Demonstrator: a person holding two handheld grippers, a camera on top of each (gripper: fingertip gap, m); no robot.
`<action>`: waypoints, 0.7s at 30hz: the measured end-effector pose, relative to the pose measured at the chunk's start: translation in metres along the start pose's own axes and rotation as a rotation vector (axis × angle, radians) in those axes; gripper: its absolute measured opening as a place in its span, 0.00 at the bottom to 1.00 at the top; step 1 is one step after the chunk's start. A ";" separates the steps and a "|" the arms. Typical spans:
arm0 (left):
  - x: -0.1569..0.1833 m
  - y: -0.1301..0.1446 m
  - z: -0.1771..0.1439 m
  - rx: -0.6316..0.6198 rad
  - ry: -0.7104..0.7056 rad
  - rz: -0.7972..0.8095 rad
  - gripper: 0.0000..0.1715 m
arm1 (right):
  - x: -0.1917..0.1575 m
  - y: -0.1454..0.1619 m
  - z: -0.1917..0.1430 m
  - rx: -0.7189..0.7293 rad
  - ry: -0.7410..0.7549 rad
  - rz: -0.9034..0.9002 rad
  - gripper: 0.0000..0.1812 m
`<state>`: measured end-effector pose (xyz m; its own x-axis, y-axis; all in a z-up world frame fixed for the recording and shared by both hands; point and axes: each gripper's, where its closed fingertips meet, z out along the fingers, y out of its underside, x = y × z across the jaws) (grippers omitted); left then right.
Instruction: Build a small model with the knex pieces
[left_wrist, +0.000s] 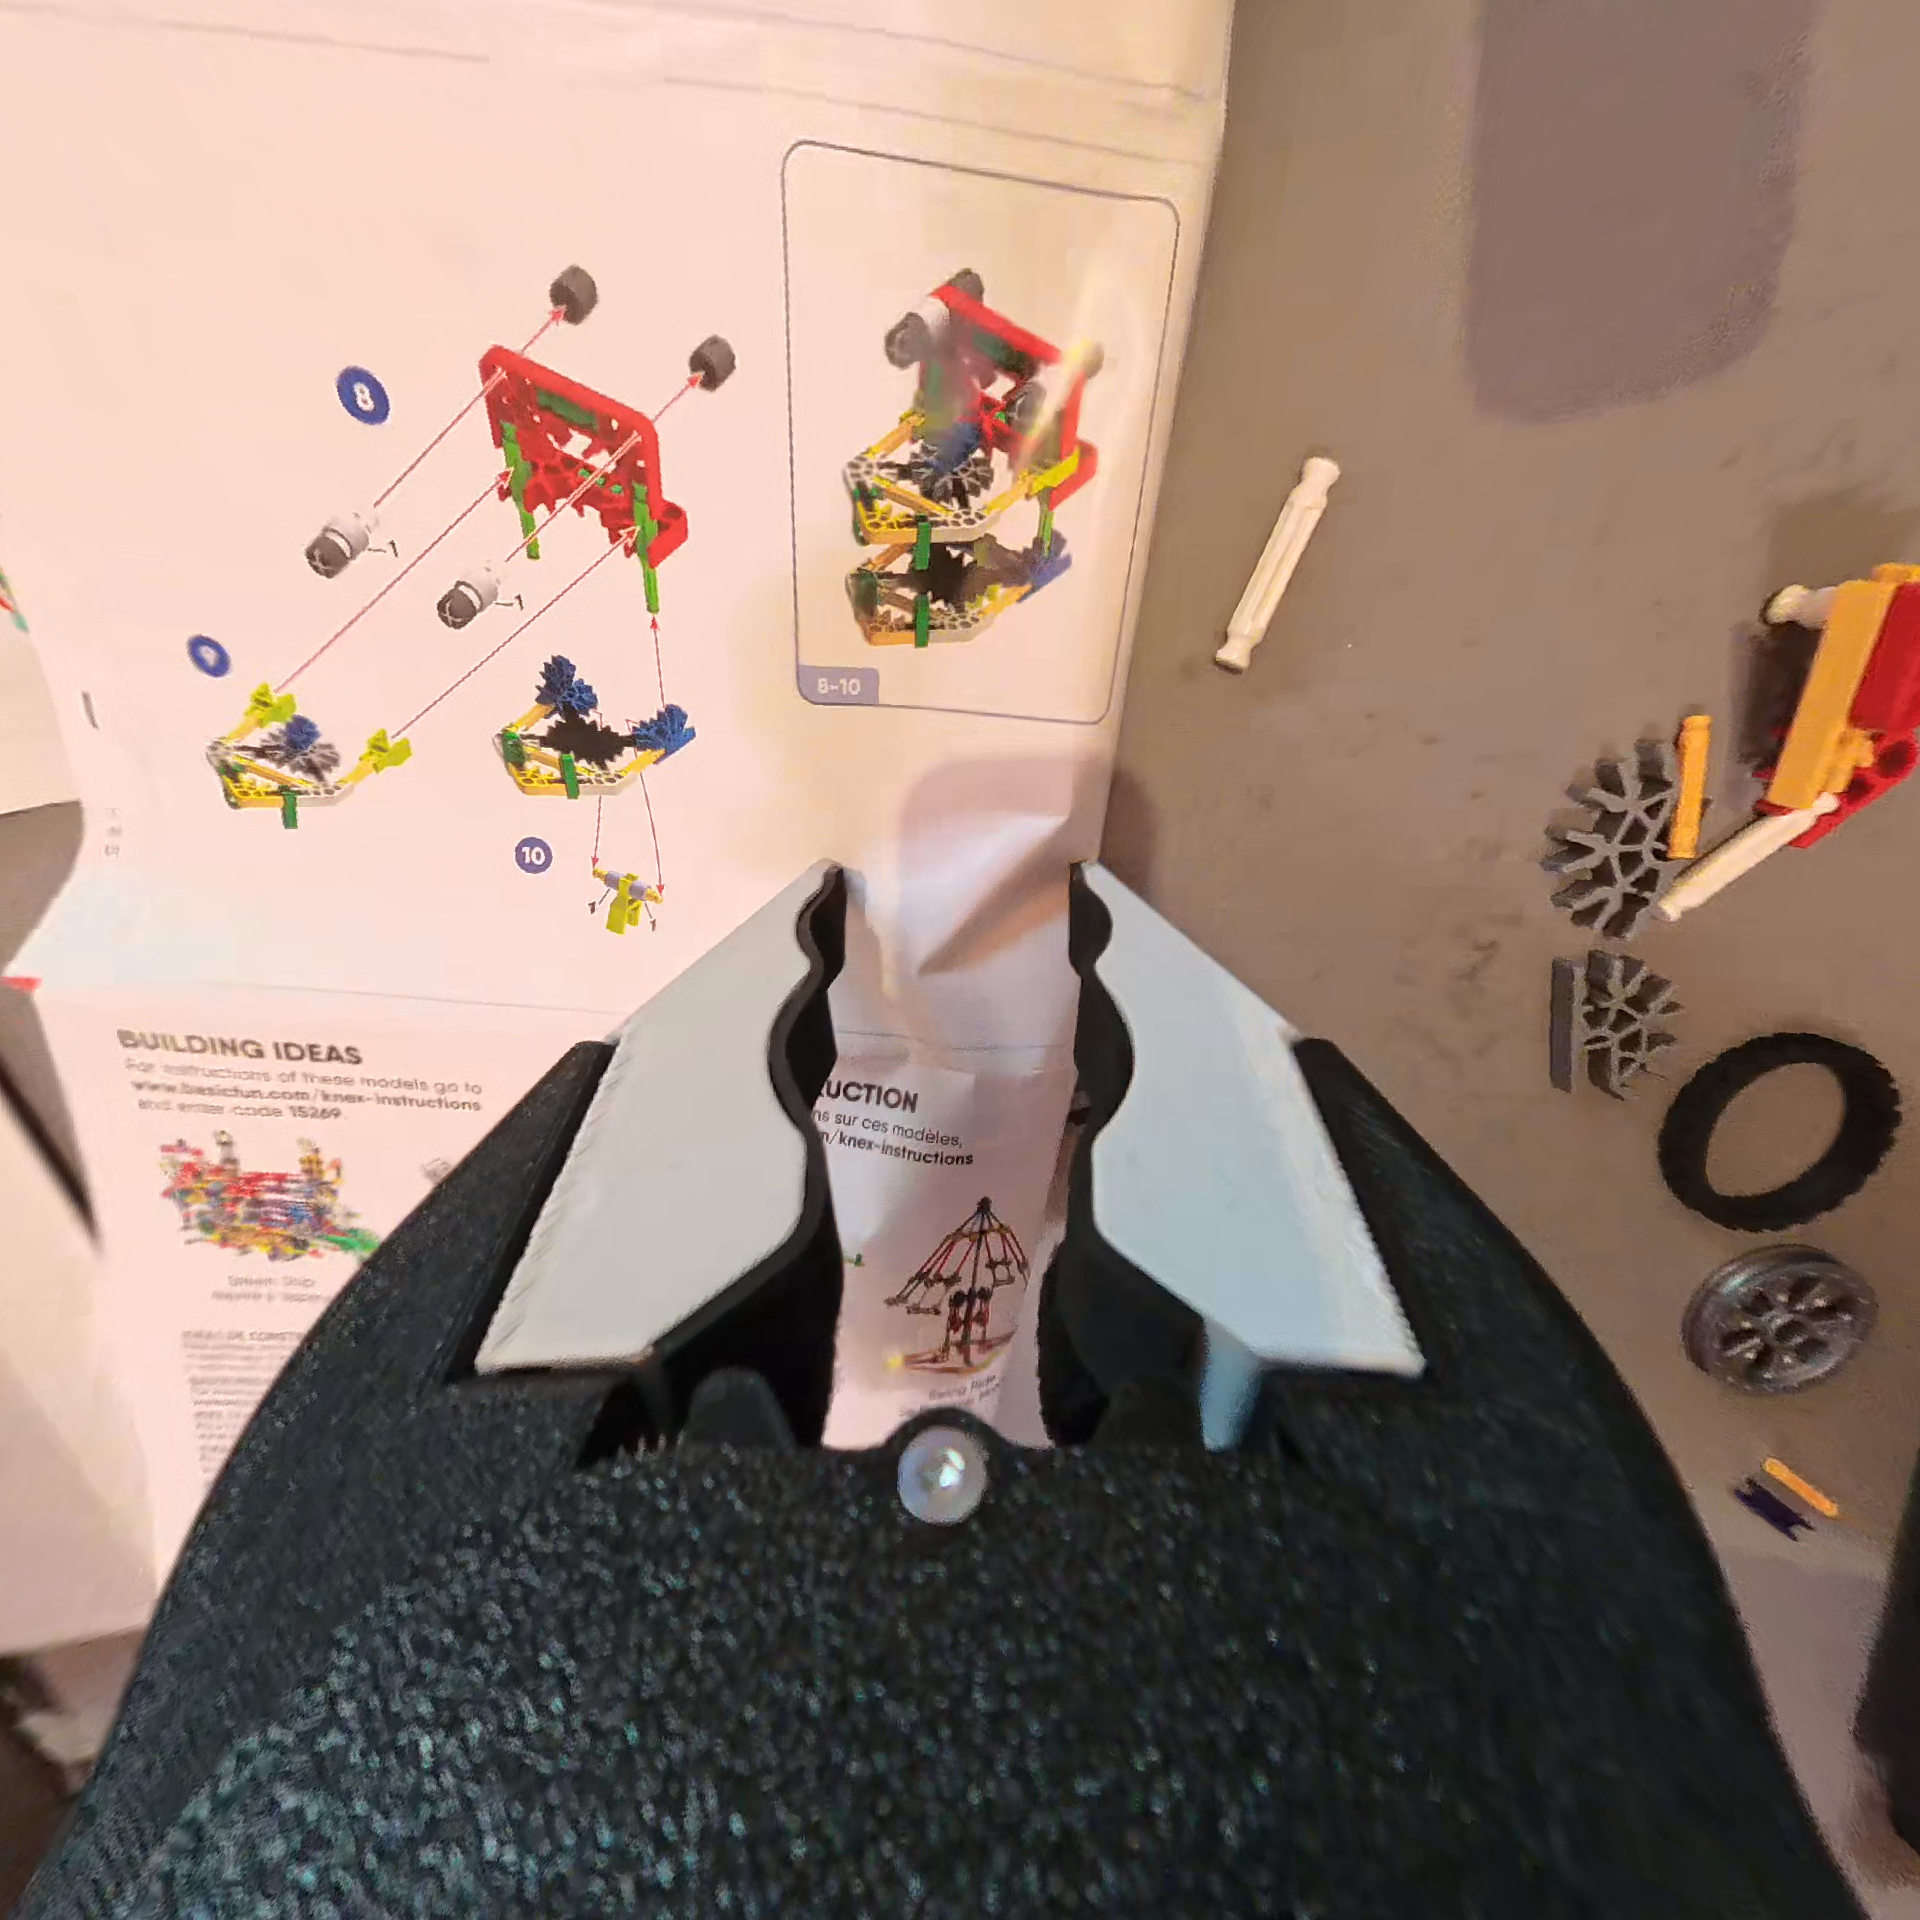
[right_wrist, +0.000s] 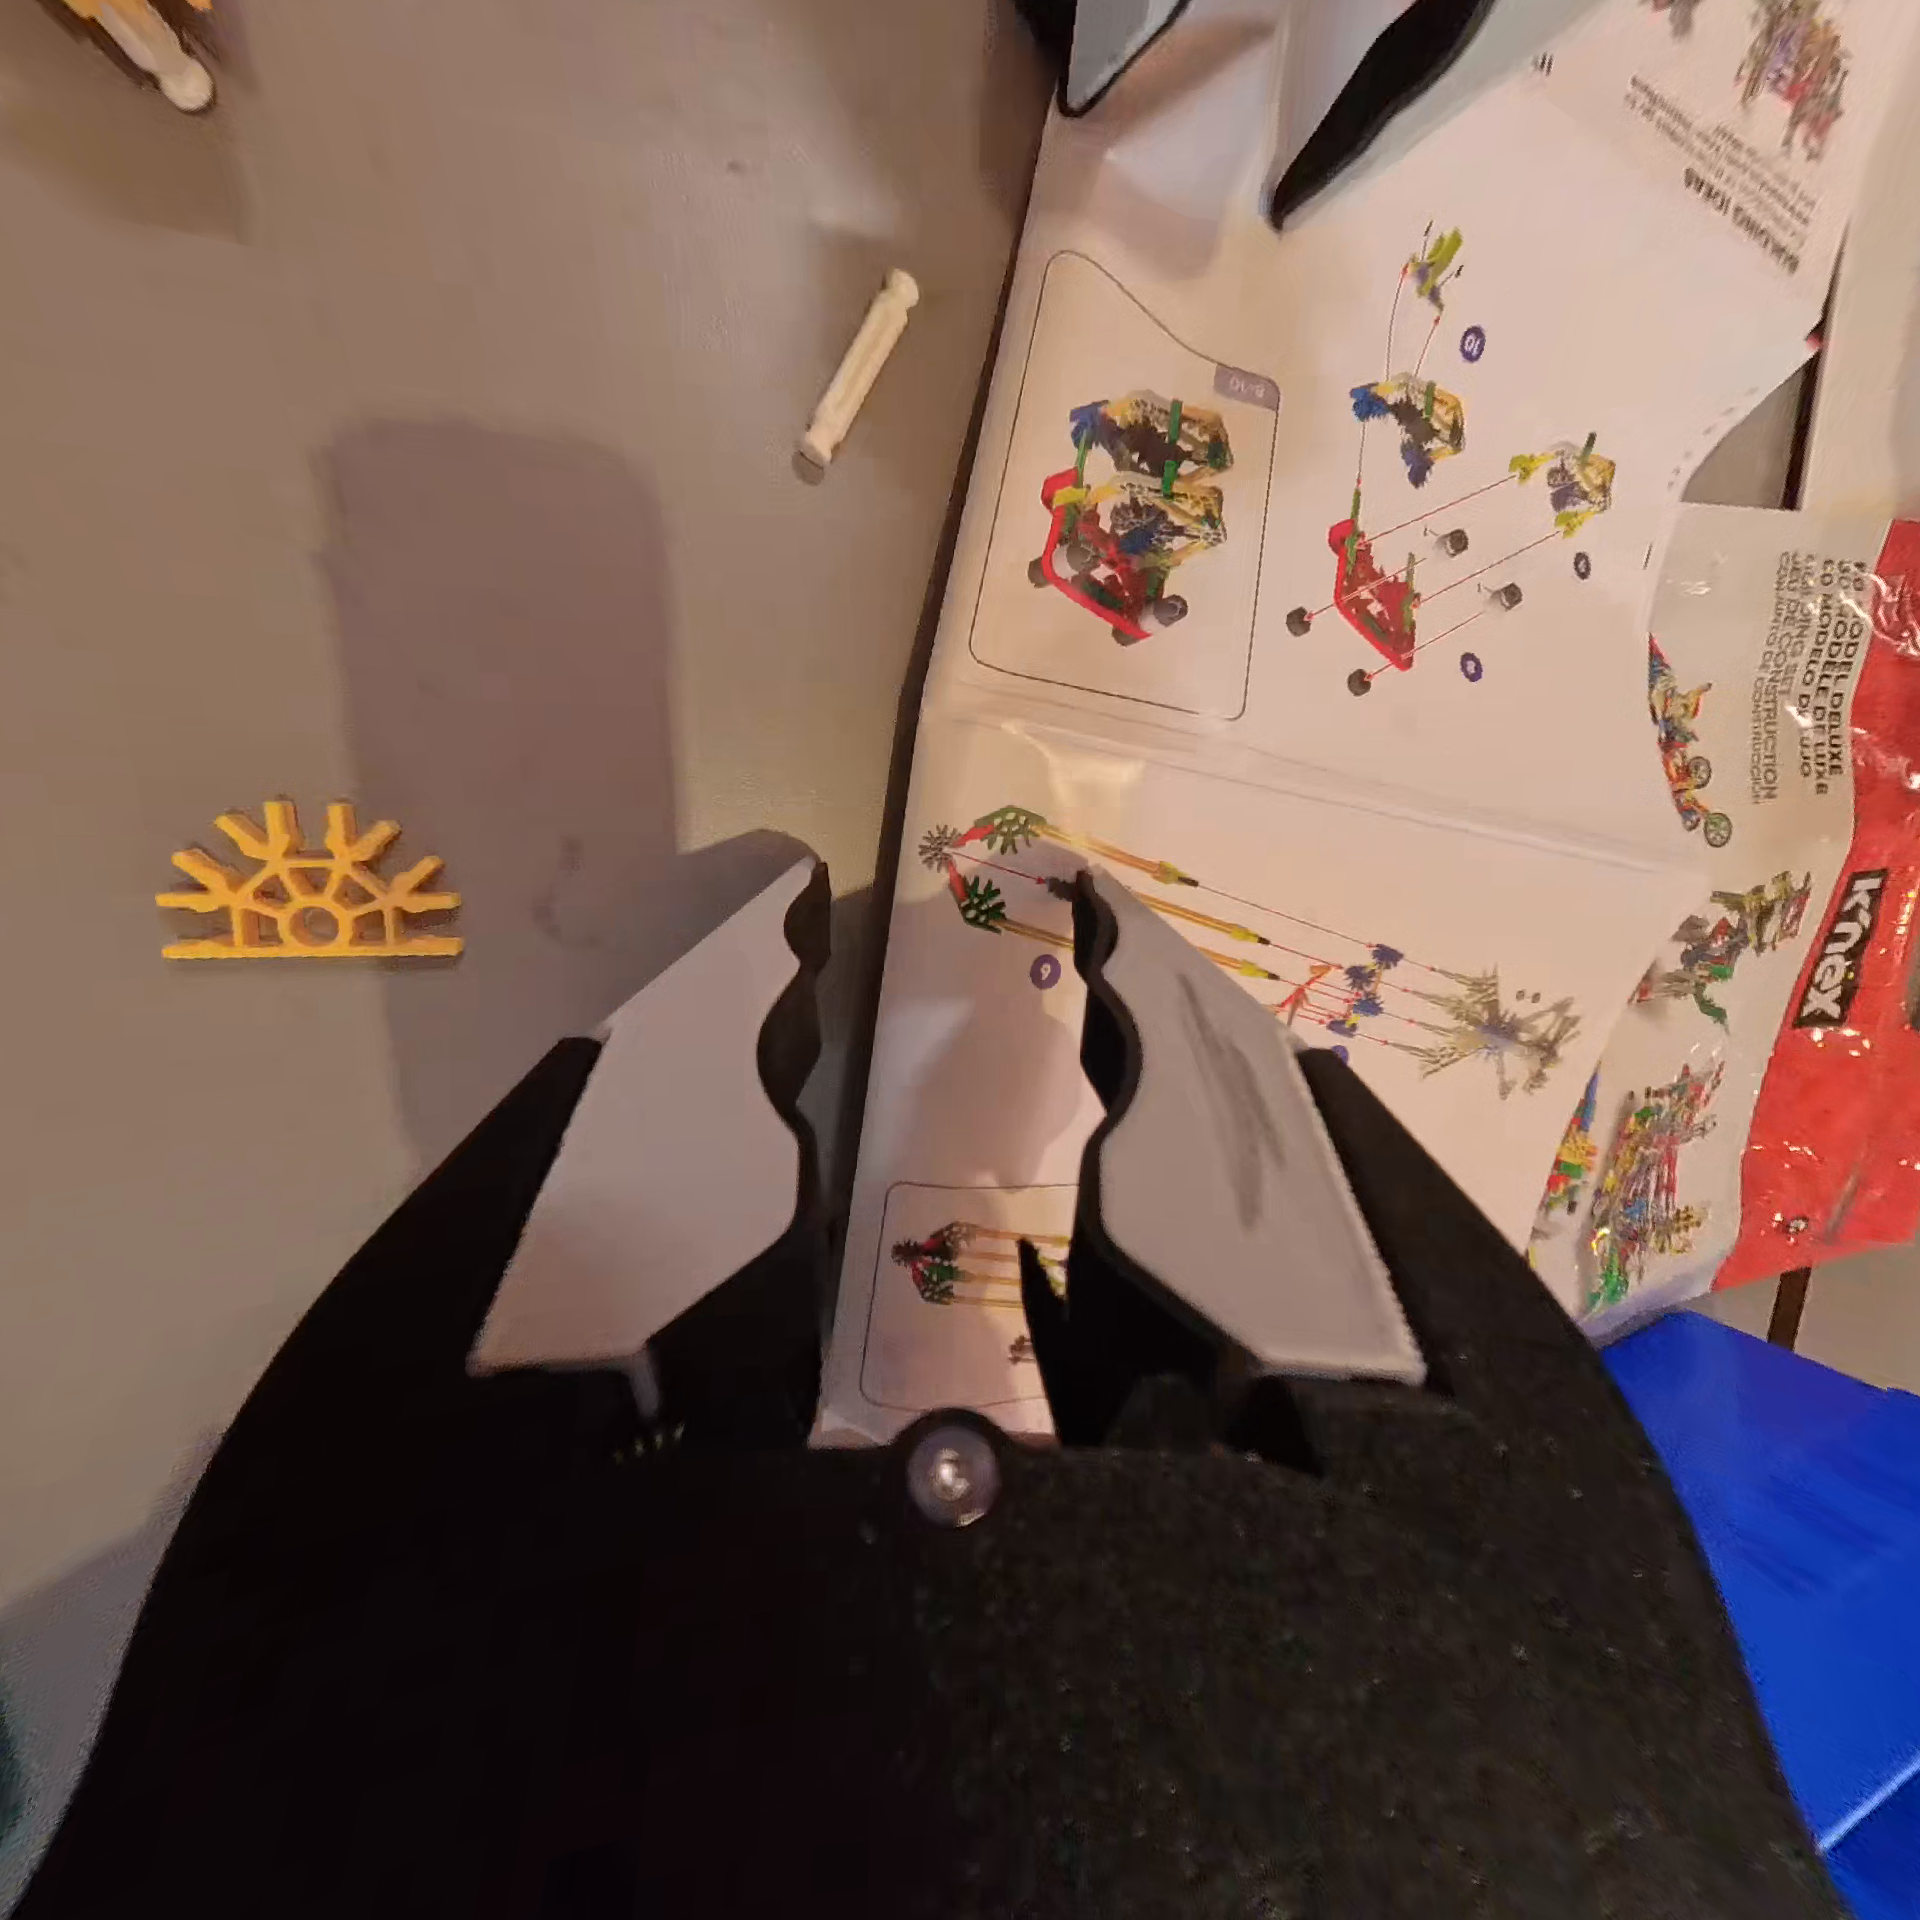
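A printed instruction sheet (left_wrist: 520, 260) lies on a grey table (left_wrist: 1403, 312). My left gripper (left_wrist: 956, 873) is open over the sheet's right edge, where a buckled fold of paper (left_wrist: 966, 914) rises between the jaws. My right gripper (right_wrist: 951, 878) is open and empty, straddling the opposite part of the same sheet (right_wrist: 1299, 790); one finger is over the table, the other over the paper. That edge looks slightly lifted, with a shadow under it. The left gripper's fingers (right_wrist: 1340, 114) show at the top of the right wrist view.
A white rod (left_wrist: 1278, 561) (right_wrist: 857, 364) lies beside the sheet. A yellow half-round connector (right_wrist: 312, 894) lies to the right gripper's left. Grey connectors (left_wrist: 1616, 831), a black tyre (left_wrist: 1777, 1127), a grey wheel hub (left_wrist: 1777, 1320) and a red-yellow assembly (left_wrist: 1849, 717) lie right. A red bag (right_wrist: 1829, 935) overlaps the sheet. The gap from one gripper's tips to the other's is roughly 15 cm. Between my left fingertips and the white rod (right_wrist: 857, 364) there is roughly 6 cm. Seen from the left wrist view (left_wrist: 1268, 560) as well.
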<state>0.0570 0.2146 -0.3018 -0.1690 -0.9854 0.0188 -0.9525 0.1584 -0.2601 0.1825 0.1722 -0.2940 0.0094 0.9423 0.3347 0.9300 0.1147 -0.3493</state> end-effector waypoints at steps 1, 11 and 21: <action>0.000 0.000 0.000 0.015 0.025 -0.017 0.24 | 0.002 0.001 0.000 -0.011 0.013 0.001 0.23; -0.010 -0.003 -0.009 0.042 -0.066 -0.004 0.28 | 0.019 -0.003 -0.012 -0.021 0.119 -0.080 0.00; 0.019 -0.066 -0.101 0.219 -0.483 0.126 0.50 | 0.062 -0.039 -0.079 0.093 0.188 0.112 0.00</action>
<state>0.0909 0.1918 -0.1870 -0.0940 -0.8839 -0.4581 -0.8488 0.3116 -0.4272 0.1760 0.2011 -0.1903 0.1872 0.8768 0.4430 0.8816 0.0489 -0.4695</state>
